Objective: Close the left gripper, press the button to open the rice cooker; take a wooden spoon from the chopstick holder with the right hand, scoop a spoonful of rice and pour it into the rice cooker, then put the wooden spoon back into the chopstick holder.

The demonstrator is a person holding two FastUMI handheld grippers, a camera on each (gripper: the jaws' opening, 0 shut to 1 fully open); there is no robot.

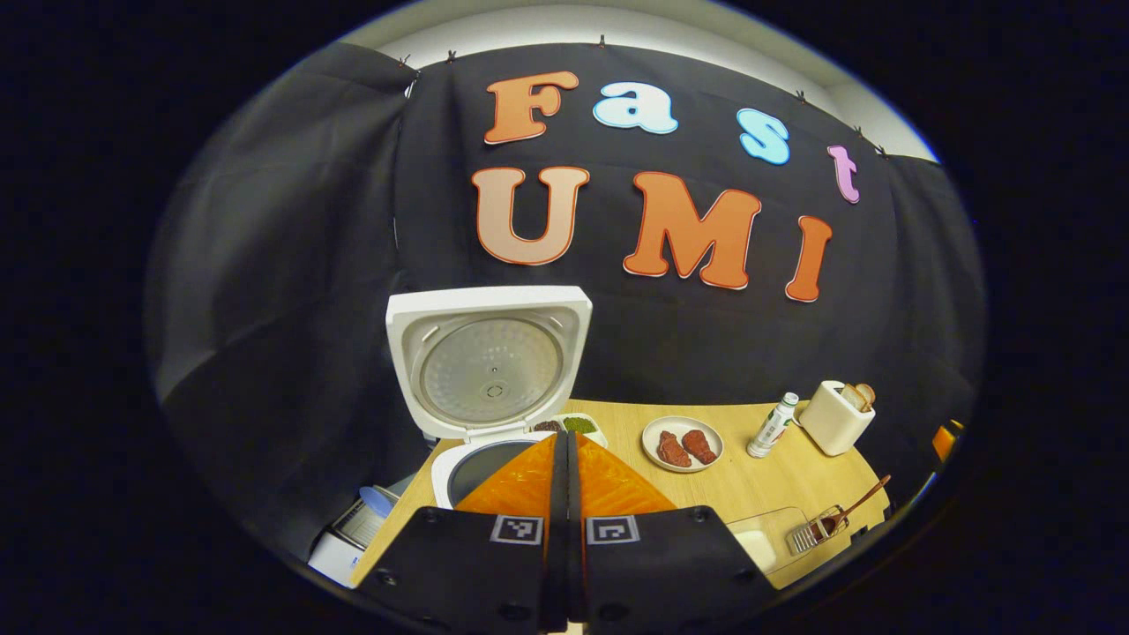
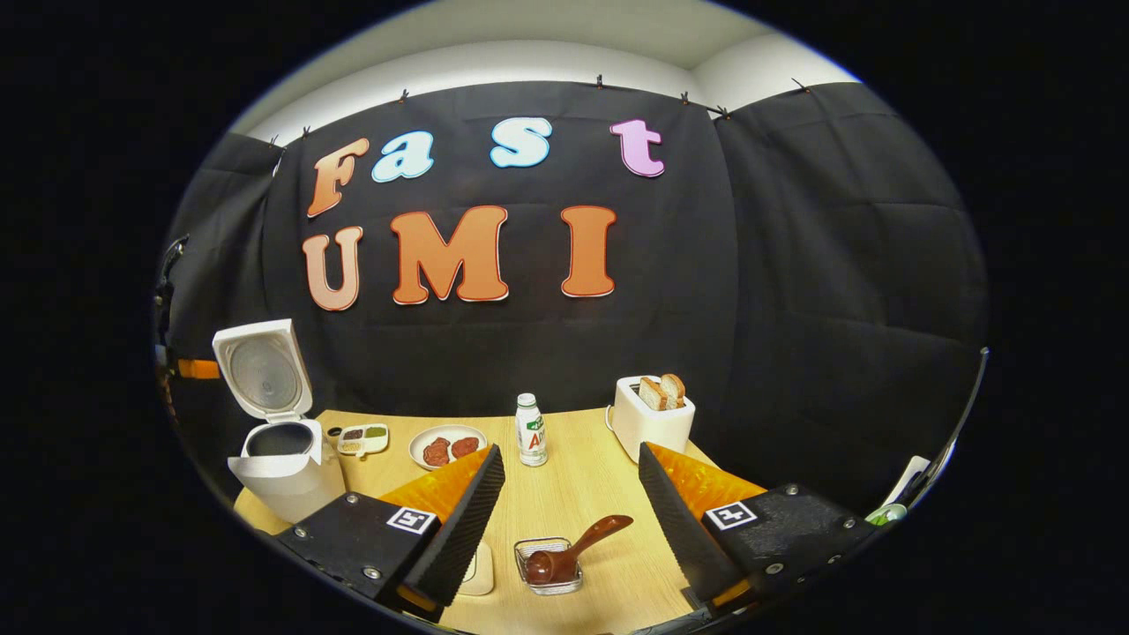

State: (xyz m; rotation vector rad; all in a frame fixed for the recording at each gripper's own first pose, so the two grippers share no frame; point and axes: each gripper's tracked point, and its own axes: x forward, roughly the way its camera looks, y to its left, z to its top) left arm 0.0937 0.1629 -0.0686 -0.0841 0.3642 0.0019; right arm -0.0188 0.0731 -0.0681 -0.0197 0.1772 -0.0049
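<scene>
The white rice cooker (image 1: pixel 459 463) stands open with its lid (image 1: pixel 489 362) raised, just beyond my left gripper (image 1: pixel 565 441), whose fingers are pressed together on nothing. In the right gripper view the cooker (image 2: pixel 284 472) is at the table's left end. The wooden spoon (image 2: pixel 575 549) rests with its bowl in the wire chopstick holder (image 2: pixel 547 571), handle slanting up to the right. My right gripper (image 2: pixel 569 454) is open above and behind the spoon, apart from it. A clear rice container (image 1: pixel 760 540) sits beside the holder (image 1: pixel 813 532), partly hidden by a finger in both views.
On the wooden table (image 2: pixel 582 494) are a plate of meat (image 2: pixel 447 447), a small bottle (image 2: pixel 530 429), a white toaster with bread (image 2: pixel 653 419) and a divided condiment dish (image 2: pixel 363 438) next to the cooker. Black cloth closes off the back.
</scene>
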